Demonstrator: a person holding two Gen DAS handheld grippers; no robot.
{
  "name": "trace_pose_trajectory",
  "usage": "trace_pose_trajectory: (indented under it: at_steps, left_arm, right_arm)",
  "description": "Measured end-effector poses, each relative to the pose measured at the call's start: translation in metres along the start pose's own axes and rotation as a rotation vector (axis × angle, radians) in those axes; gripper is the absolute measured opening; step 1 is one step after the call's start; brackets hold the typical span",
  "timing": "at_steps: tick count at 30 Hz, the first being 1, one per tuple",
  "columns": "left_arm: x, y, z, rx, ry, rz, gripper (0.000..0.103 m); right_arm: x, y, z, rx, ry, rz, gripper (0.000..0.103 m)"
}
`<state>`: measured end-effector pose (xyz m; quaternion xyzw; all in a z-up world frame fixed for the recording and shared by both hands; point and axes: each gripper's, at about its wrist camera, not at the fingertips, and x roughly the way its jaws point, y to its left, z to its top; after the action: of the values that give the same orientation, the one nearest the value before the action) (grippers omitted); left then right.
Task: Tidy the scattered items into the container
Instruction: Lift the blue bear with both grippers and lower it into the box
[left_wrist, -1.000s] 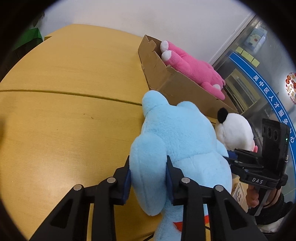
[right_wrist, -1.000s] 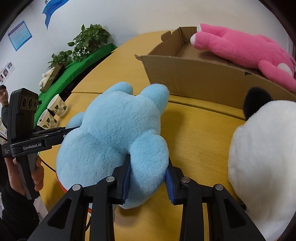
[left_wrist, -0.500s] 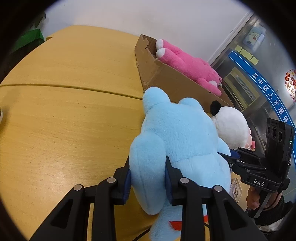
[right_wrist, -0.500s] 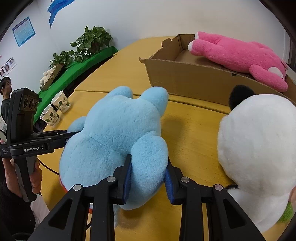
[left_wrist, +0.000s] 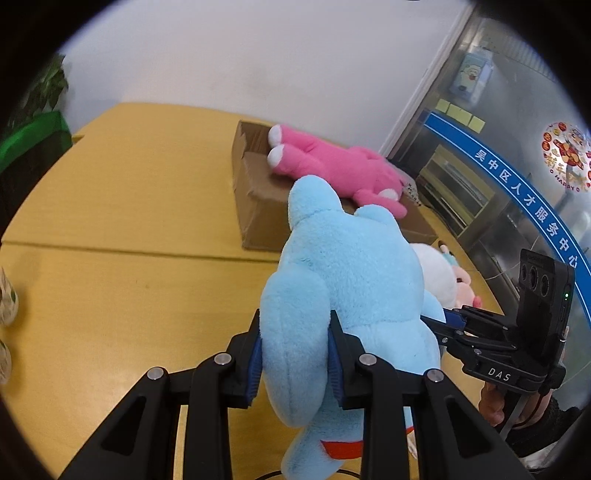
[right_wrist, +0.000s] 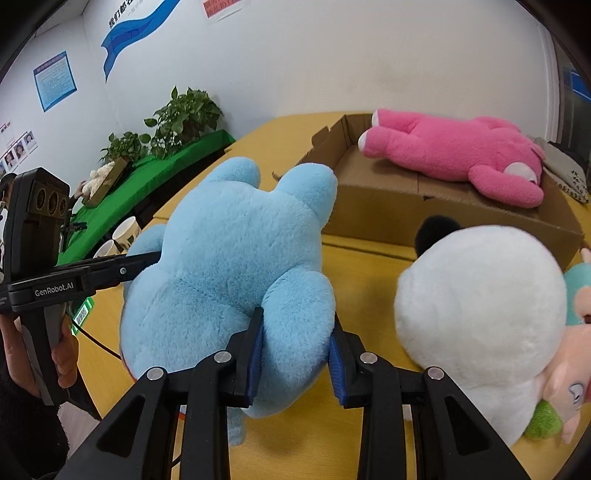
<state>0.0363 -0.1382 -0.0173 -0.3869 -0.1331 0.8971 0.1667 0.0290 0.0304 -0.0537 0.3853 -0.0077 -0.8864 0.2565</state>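
We hold one blue plush toy (right_wrist: 229, 266) between both tools and are carrying it toward the cardboard box (right_wrist: 417, 206), so this step is the transport. On the left, our left gripper (left_wrist: 294, 354) is clamped on one limb of it; to the right, our right gripper (right_wrist: 294, 350) pinches another limb. The toy hangs above the yellow table (left_wrist: 110, 295), near the box's front wall. Next, we judge, it must clear that wall and come down in the free part beside the one pink plush toy (right_wrist: 454, 155) already inside. One white plush toy (right_wrist: 480, 317) waits on the table, far right. Two paper cups (right_wrist: 122, 236) stand at the table's left edge.
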Motion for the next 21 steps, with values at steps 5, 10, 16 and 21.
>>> trace_pose_trajectory:
  at_steps: [5,10,16,21]
  left_arm:
    - [-0.006,-0.019,0.042,0.068,-0.077,-0.014,0.027]
    - [-0.001,-0.03,0.111,0.139,-0.186,-0.036,0.027]
    - [0.057,-0.041,0.192,0.188,-0.186,-0.027,0.027]
    - [0.139,-0.031,0.217,0.16,-0.058,-0.007,0.027]
  right_arm:
    - [-0.023,-0.008,0.028,-0.011,-0.108,-0.024,0.033]
    - [-0.034,-0.025,0.086,-0.048,-0.199,-0.053,0.033]
    - [-0.015,-0.073,0.167,-0.032,-0.225,-0.115,0.033]
    - [0.057,-0.124,0.199,0.008,-0.06,-0.141,0.032]
